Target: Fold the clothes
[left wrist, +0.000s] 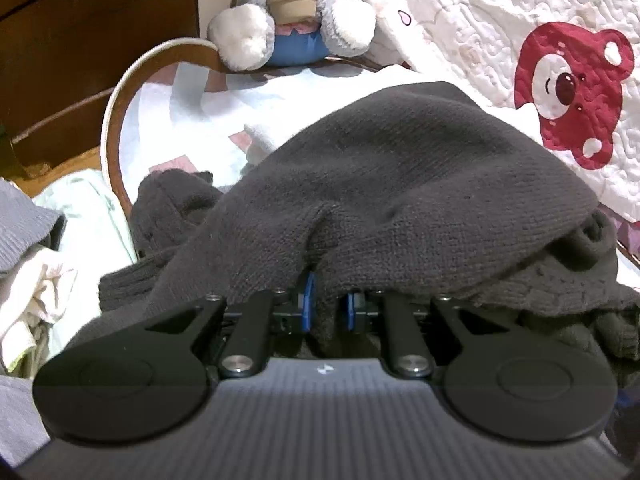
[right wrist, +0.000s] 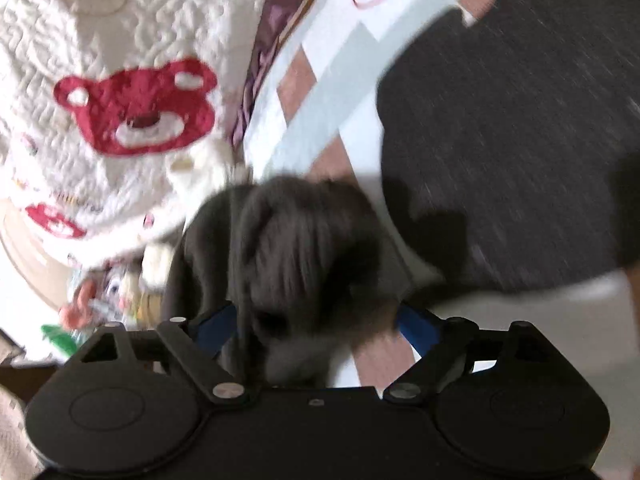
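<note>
A dark grey knit garment (left wrist: pixel 400 184) lies heaped on the bed right in front of my left gripper (left wrist: pixel 329 304). Its blue pads (left wrist: pixel 309 300) stand close together with a fold of the knit pinched between them, so it is shut on the garment. In the blurred right wrist view my right gripper (right wrist: pixel 316 332) stands wide open. A bunched end of the dark garment (right wrist: pixel 288 240) hangs loosely between its blue pads (right wrist: pixel 416 326), which do not press on it. More of the dark knit (right wrist: pixel 520 140) spreads flat at the right.
A white quilt with red bear prints (left wrist: pixel 572 92) (right wrist: pixel 136 108) lies beside the garment on a patchwork sheet (left wrist: pixel 192 112) (right wrist: pixel 332 92). A plush toy (left wrist: pixel 292 12) sits at the far end. A curved wooden bed rail (left wrist: pixel 116 120), light clothes (left wrist: pixel 48 280) and dark drawers (left wrist: pixel 80 40) are at the left.
</note>
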The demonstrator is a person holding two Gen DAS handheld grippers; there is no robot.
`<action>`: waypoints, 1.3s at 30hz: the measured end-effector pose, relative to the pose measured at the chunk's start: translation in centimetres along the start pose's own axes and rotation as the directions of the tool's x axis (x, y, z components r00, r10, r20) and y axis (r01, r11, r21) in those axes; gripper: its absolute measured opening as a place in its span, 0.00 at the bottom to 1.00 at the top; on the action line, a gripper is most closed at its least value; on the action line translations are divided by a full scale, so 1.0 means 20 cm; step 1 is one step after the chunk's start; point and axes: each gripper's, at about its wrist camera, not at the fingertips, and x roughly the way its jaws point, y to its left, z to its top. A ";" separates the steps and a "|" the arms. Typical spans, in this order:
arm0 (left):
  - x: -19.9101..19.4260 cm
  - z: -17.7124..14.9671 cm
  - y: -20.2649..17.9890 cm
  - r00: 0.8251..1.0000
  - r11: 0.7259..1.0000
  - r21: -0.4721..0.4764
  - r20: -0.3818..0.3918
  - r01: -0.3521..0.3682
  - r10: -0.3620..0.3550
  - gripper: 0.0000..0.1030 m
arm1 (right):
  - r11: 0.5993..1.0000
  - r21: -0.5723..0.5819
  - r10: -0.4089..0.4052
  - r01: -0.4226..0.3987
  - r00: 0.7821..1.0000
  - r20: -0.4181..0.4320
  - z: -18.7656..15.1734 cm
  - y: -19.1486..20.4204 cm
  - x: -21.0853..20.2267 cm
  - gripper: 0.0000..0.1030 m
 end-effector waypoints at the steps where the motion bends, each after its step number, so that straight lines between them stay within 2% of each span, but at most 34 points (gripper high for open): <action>1: 0.00 0.00 0.01 1.000 1.000 -0.007 -0.005 0.006 -0.006 0.17 | 1.000 -0.014 -0.007 0.007 1.000 0.008 0.01 0.02 0.04 0.89; 4: 0.01 -0.01 0.00 1.000 1.000 0.021 -0.015 0.018 -0.018 0.14 | 0.995 -0.081 -0.049 0.051 0.999 0.023 0.03 0.10 0.16 0.91; 6: 0.00 -0.01 -0.02 1.000 0.998 0.067 0.014 0.005 -0.006 0.11 | 0.991 -0.117 -0.055 0.059 0.998 0.032 0.01 0.14 0.23 0.90; 7: -0.02 -0.02 -0.02 0.999 0.997 0.075 0.034 -0.004 0.001 0.11 | 0.987 -0.153 -0.036 0.039 0.999 0.027 0.00 0.16 0.26 0.71; 8: -0.03 -0.02 -0.02 0.998 0.996 0.084 0.055 -0.014 0.009 0.10 | 0.980 -0.200 -0.015 0.017 1.000 0.015 0.00 0.18 0.28 0.46; 9: -0.05 -0.01 -0.02 0.997 0.995 0.093 0.075 -0.024 0.017 0.10 | 0.966 -0.257 0.001 0.003 1.000 0.014 -0.01 0.21 0.29 0.38; 10: -0.08 -0.01 -0.03 0.995 0.994 0.107 0.099 -0.038 0.027 0.10 | 0.943 -0.332 0.008 0.005 0.999 0.036 -0.04 0.25 0.27 0.36; 14: -0.20 0.01 -0.06 0.978 0.980 0.179 0.203 -0.087 0.050 0.10 | 0.800 -0.600 0.076 0.027 0.986 0.146 -0.13 0.43 0.10 0.33; 16: -0.26 0.02 -0.08 0.970 0.978 0.194 0.241 -0.070 0.021 0.10 | 0.803 -0.595 0.171 -0.036 0.970 0.172 -0.13 0.47 -0.05 0.33; 18: -0.32 0.03 -0.09 0.965 0.978 0.204 0.261 -0.037 -0.018 0.10 | 0.789 -0.611 0.241 -0.071 0.949 0.201 -0.14 0.50 -0.22 0.33; 22: -0.47 0.01 -0.14 0.952 0.971 0.240 0.293 0.018 -0.090 0.10 | 0.747 -0.659 0.321 -0.084 0.914 0.248 -0.17 0.52 -0.54 0.32; 26: -0.61 -0.05 -0.21 0.939 0.952 0.305 0.321 0.022 -0.125 0.10 | 0.721 -0.691 0.332 -0.045 0.898 0.287 -0.21 0.46 -0.80 0.32; 33: -0.82 -0.12 -0.34 0.923 0.923 0.372 0.312 0.101 -0.227 0.09 | 0.722 -0.692 0.347 0.021 0.854 0.388 -0.22 0.26 -1.27 0.32; 39: -0.98 -0.11 -0.55 0.884 0.891 0.426 0.341 0.156 -0.318 0.09 | 0.724 -0.685 0.363 0.083 0.799 0.480 -0.19 0.18 -1.68 0.32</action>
